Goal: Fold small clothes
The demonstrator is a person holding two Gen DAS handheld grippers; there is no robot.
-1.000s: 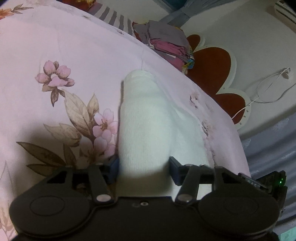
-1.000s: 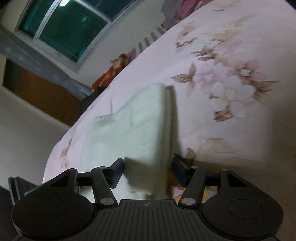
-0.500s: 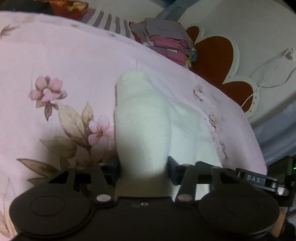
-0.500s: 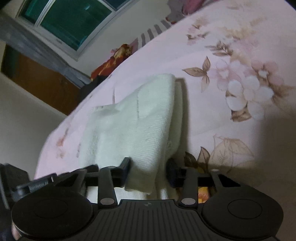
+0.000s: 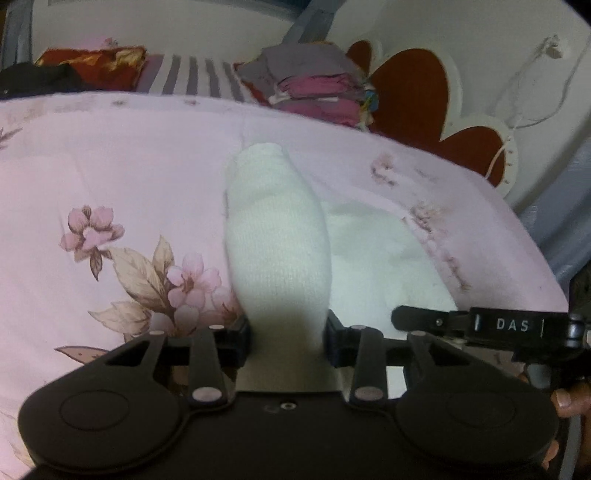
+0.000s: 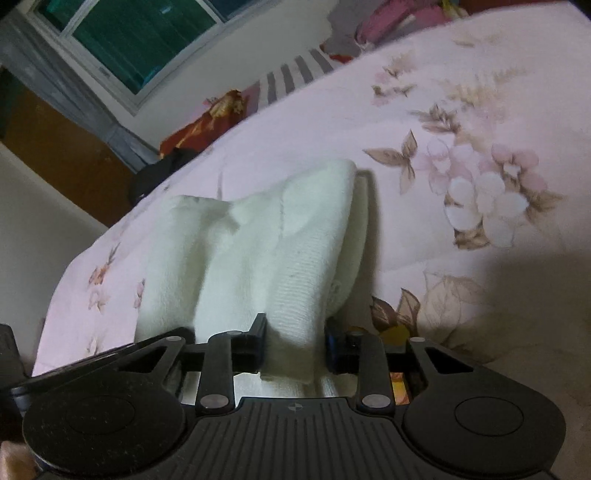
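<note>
A small white knitted garment [image 5: 277, 236] lies on a pink floral bedsheet [image 5: 110, 177]. My left gripper [image 5: 288, 336] has its near edge between the jaws, which are closing and press the cloth from both sides. That edge rises off the sheet in a rounded fold. In the right wrist view the same white garment [image 6: 280, 251] bunches into ridges. My right gripper [image 6: 295, 343] is closing on another part of the near edge, pads against the cloth. The other gripper's black body [image 5: 487, 325] shows at the right of the left wrist view.
A stack of folded pink and grey clothes [image 5: 317, 88] sits at the far edge of the bed beside a striped cloth [image 5: 195, 77]. A red and white flower-shaped headboard [image 5: 417, 92] stands behind it. A window [image 6: 129, 33] is beyond the bed.
Both grippers' jaws have narrowed onto the white garment. Its near edge has lifted off the sheet and bunched more, and both views have rolled.
</note>
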